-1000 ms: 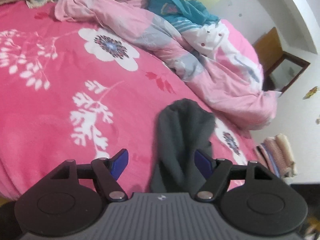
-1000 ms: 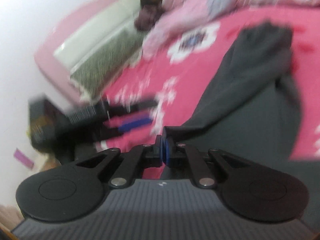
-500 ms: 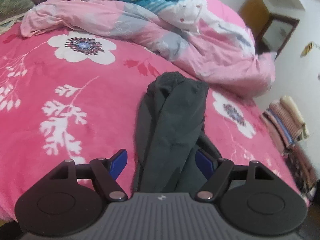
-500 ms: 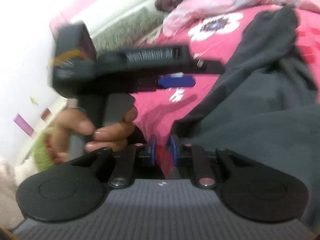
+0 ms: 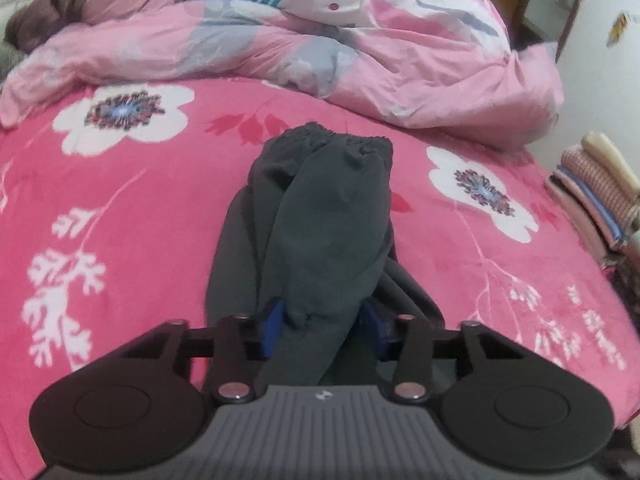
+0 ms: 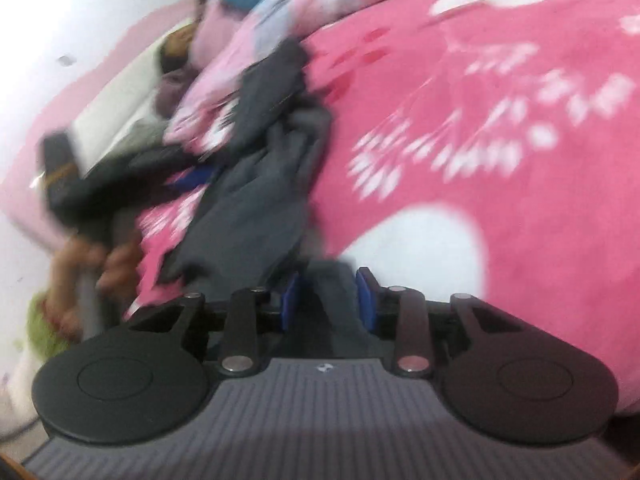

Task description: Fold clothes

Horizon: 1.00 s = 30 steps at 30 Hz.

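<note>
Dark grey trousers (image 5: 320,216) lay lengthwise on a pink floral bed (image 5: 120,200), waistband toward 12 o'clock, near a rumpled pink quilt (image 5: 280,40). Left gripper (image 5: 322,326) at 6 o'clock, jaws part-closed against a bunched fold of the trousers. Right gripper (image 6: 327,300), in a blurred view, jaws apart with grey cloth between them. Hand (image 6: 80,264) at 9 o'clock gripped the left handle.

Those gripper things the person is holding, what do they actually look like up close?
Both look alike. The left gripper and the right gripper each have a ribbed grey body with a small white logo, two round black discs at the sides, black linkage arms with silvery pivot pins, and blue pads on the fingers. No cables show. The right view is blurred.
</note>
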### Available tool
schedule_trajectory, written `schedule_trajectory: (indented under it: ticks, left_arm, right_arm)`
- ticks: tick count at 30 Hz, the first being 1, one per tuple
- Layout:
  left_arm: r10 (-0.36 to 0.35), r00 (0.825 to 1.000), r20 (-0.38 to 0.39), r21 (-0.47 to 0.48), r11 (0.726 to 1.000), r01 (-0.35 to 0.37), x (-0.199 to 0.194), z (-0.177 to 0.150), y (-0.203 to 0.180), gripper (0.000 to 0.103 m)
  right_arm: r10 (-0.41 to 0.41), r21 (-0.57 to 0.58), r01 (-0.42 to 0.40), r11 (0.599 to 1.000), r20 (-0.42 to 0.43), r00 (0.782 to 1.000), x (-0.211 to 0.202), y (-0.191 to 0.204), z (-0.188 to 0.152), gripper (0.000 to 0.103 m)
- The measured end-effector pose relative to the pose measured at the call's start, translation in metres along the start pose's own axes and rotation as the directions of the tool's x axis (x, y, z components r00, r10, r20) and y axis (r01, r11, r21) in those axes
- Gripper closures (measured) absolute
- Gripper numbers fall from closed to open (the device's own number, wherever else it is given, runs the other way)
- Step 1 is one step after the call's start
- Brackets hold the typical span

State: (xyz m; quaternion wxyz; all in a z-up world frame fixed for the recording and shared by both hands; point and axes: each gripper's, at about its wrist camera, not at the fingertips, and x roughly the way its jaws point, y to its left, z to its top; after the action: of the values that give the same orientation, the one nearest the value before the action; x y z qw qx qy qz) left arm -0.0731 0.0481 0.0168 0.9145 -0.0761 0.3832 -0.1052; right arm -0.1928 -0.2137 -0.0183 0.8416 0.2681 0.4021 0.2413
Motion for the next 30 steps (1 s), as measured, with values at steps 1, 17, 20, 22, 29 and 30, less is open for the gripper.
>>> schedule_trajectory:
  ticks: [1,17,20,22,29,30]
  left_arm:
    - [0.015,1.0,0.004,0.015,1.0,-0.015,0.001,0.0,-0.003,0.08]
    - [0.285,0.948,0.139,-0.278,0.93,-0.239,-0.044,0.005,0.097,0.099]
    - [0.344,0.93,0.128,-0.348,0.894,-0.282,-0.046,0.0,0.125,0.099]
    - [0.358,0.927,0.113,-0.39,0.874,-0.29,-0.047,-0.004,0.142,0.099]
    - [0.268,0.952,0.147,-0.418,0.89,-0.185,-0.057,-0.017,0.17,0.081]
    - [0.246,0.954,0.17,-0.405,0.9,-0.16,-0.06,-0.018,0.169,0.066]
  right_arm:
    - [0.037,-0.006,-0.037,0.999,-0.019,0.999,0.001,0.004,-0.007,0.079]
    - [0.07,-0.062,-0.066,0.996,0.063,0.996,-0.037,0.006,0.046,0.062]
    - [0.059,-0.034,-0.055,0.998,0.095,0.994,-0.031,-0.004,0.071,0.059]
    - [0.059,-0.012,-0.058,0.998,0.09,0.994,-0.011,-0.01,0.089,0.059]
    - [0.038,0.078,-0.035,0.996,-0.045,0.998,0.093,-0.017,0.136,0.059]
    - [0.043,0.099,-0.037,0.994,-0.064,0.997,0.104,-0.019,0.139,0.058]
